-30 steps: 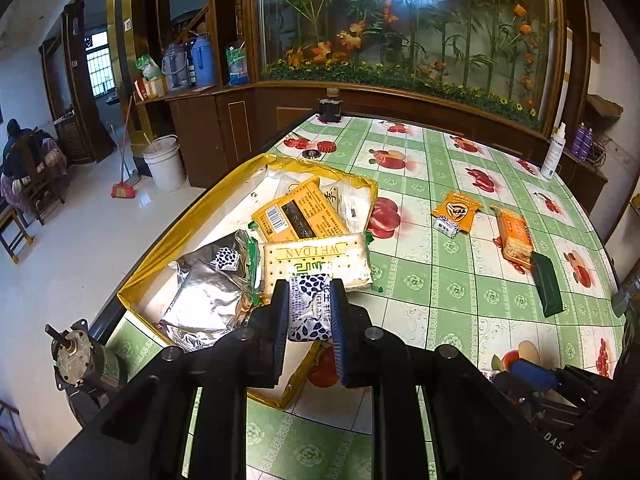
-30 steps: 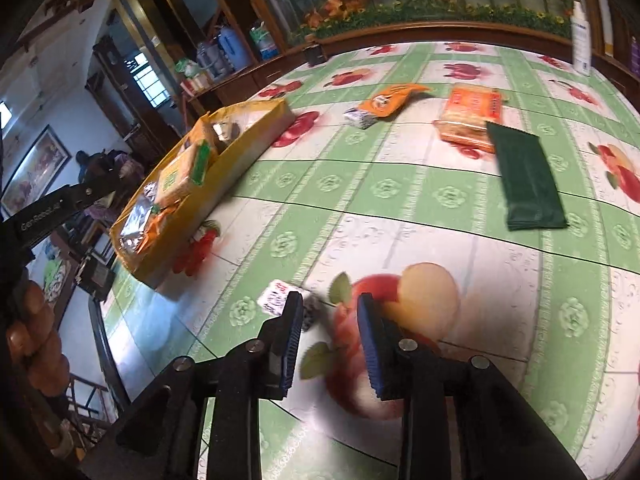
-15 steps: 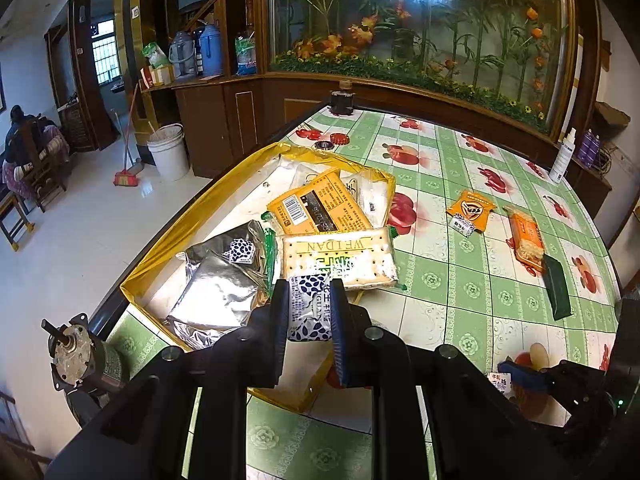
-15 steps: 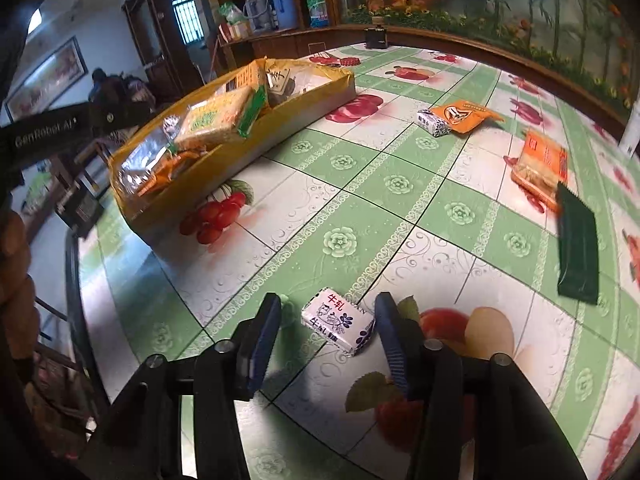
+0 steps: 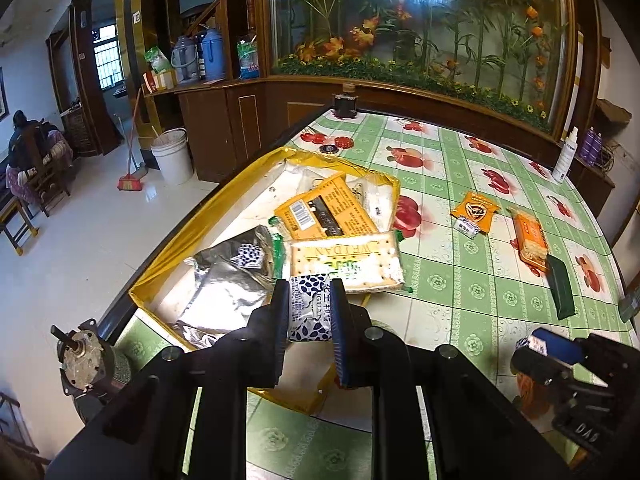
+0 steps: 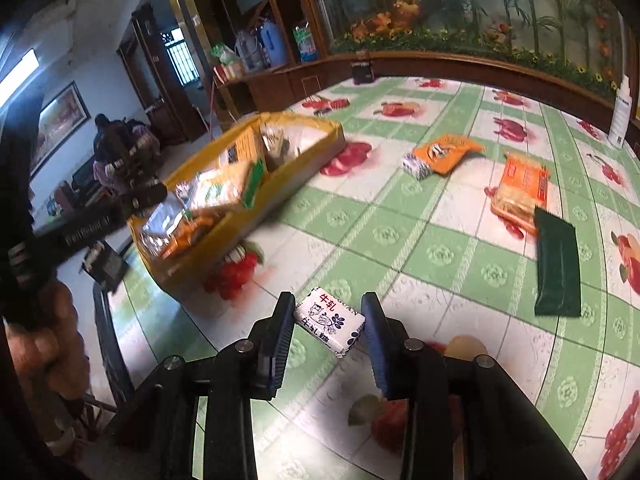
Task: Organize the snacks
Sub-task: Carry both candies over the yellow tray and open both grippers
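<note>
My left gripper (image 5: 310, 312) is shut on a small white-and-blue candy packet (image 5: 310, 307), held over the near end of the yellow box (image 5: 168, 256). The box holds a cracker pack (image 5: 346, 258), an orange packet (image 5: 324, 210) and silver foil bags (image 5: 224, 292). My right gripper (image 6: 328, 328) is open, its fingers on either side of a second white-and-blue candy packet (image 6: 329, 322) that lies on the tablecloth. The right gripper also shows in the left wrist view (image 5: 540, 350).
On the green checked tablecloth (image 6: 432, 252) lie an orange snack bag (image 6: 446, 152), a small white packet (image 6: 416, 166), an orange cracker pack (image 6: 520, 186) and a dark green bar (image 6: 558, 268). A white bottle (image 6: 622, 114) stands at the far right edge. The table edge drops off at the left.
My right gripper has moved up to the candy packet on the table, which now lies between its open fingers. My left gripper still holds its packet over the box.
</note>
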Available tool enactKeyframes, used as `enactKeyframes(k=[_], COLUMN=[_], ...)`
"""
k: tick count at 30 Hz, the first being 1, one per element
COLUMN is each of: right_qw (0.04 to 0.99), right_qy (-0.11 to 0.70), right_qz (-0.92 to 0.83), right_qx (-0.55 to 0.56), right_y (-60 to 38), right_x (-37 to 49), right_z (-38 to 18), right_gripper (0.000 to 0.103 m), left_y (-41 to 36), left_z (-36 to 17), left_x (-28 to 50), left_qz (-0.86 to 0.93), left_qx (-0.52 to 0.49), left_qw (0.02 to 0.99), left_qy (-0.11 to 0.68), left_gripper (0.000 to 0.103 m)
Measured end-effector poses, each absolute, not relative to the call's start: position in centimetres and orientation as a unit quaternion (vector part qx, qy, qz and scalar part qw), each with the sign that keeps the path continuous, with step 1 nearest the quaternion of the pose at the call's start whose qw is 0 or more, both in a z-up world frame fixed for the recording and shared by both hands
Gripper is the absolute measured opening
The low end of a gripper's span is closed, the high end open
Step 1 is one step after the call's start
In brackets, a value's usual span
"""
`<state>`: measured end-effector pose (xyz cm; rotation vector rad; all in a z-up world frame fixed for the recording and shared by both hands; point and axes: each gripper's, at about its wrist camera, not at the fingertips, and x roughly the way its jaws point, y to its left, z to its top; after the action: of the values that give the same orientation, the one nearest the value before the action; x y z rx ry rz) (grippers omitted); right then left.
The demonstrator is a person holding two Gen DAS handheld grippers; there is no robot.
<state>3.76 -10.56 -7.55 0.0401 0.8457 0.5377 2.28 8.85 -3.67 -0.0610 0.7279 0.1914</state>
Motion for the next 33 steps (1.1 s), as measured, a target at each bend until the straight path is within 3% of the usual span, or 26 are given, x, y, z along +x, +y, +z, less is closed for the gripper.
enactKeyframes(k=[18,33], right_qw=[0.867,0.842], right_qy=[0.362,0.375], right_qz=[0.34,0.388], right_qx=[0.04,0.028], right_y=[-3.3,4.7], right_x=[5.8,9.5], right_z=[-4.1,-5.2], right_gripper=[0.035,0.034], left_y=[14.7,18.2], left_z=[-4.3,-6.0], left_x=[2.3,5.8], left_qz=[0.151,0.188], left_qx=[-0.049,-0.051], left_qw=[0.921,0.907], left_qy=[0.357,0.373], left_gripper=[0.017,0.017])
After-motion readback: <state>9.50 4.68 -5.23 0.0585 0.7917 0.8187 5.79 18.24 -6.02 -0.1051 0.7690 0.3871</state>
